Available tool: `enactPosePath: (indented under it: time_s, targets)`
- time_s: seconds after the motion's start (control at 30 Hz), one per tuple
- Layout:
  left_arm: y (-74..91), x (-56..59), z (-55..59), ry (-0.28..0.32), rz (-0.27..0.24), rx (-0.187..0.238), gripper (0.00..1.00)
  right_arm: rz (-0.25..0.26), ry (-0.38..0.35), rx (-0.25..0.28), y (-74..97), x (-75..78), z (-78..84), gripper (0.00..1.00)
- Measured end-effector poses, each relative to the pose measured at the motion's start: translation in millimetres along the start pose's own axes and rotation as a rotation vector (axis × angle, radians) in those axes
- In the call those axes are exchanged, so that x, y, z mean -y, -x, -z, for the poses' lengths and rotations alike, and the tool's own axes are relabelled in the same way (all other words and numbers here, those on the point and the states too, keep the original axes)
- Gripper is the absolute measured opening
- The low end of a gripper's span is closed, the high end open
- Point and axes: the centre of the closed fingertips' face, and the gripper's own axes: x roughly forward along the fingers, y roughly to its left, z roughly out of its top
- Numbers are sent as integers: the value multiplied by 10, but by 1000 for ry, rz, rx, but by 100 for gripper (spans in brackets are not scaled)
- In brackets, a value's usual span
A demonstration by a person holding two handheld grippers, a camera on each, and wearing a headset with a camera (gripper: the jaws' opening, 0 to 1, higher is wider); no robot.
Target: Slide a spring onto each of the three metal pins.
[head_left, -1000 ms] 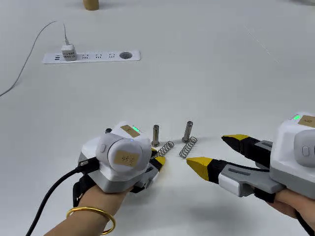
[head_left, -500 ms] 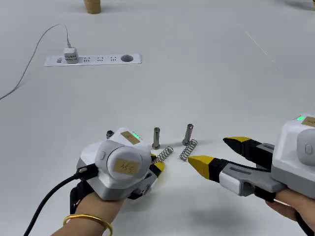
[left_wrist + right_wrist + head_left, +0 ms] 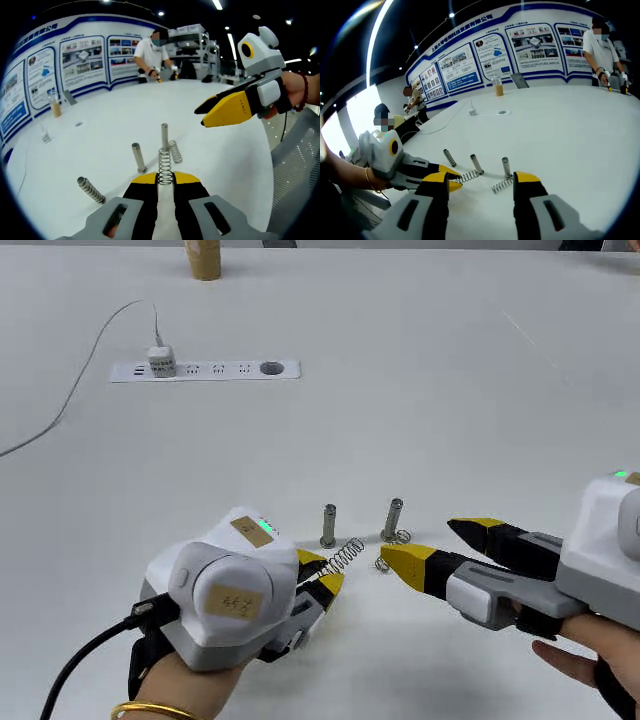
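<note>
- spring [image 3: 164,162] in play was pinched by one end between the yellow tips of the left gripper [image 3: 160,179]. the jaws were clamped on it and the free end stuck out toward the two bare pins.
- middle pin [image 3: 138,156] and far pin [image 3: 164,135] both stood upright on the white table [image 3: 420,390] with nothing on them. in the left gripper view the held coil lined up roughly with the far one.
- third pin [image 3: 91,189], off to the side, already looked to have its coil on, so probably one down and two to go.
- loose spring [image 3: 175,151] lay on its side right at the foot of the far pin.
- handling guess: thin wire coil, basically weightless, bendy sideways and happy to ping out of a grip. holding it by the end turns looked right since that keeps the open end clear. squeezing too hard would likely squash the turns.
- it'd need tipping upright so the open end meets the pin top. the pins looked slim enough to knock over with a sloppy approach.
- right gripper [image 3: 440,548] hovered with jaws spread wide, gripping nothing. its nearer tip sat just beside the loose spring and close to the far pin, so it was kind of crowding the spot.
- power strip [image 3: 205,370] with a white charger [image 3: 160,358] and a tan cup [image 3: 205,258] sat well away at the back, no bother.
- people [image 3: 602,45] stood in the background.
</note>
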Motion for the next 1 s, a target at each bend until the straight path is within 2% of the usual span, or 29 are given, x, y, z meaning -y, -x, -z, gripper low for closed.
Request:
enactPosePath:
  time_s: [0.23, 0.33, 0.47, 0.8, 1.0]
  targets:
    - [156, 11, -230, 0, -14, 86, 11, -51, -78, 45, -68, -149, -143, 49]
    - [211, 19, -313, 14, -11, 120, 11, -70, -95, 46, -102, -211, -175, 46]
    - [278, 10, -424, 37, -12, 164, 11, -116, -165, 59, -142, -320, -233, 41]
    - [372, 32, -606, 53, -13, 238, 11, -183, -296, 86, -182, -470, -336, 29]
    - [399, 66, -652, 75, 7, 260, 11, -193, -347, 89, -183, -494, -356, 24]
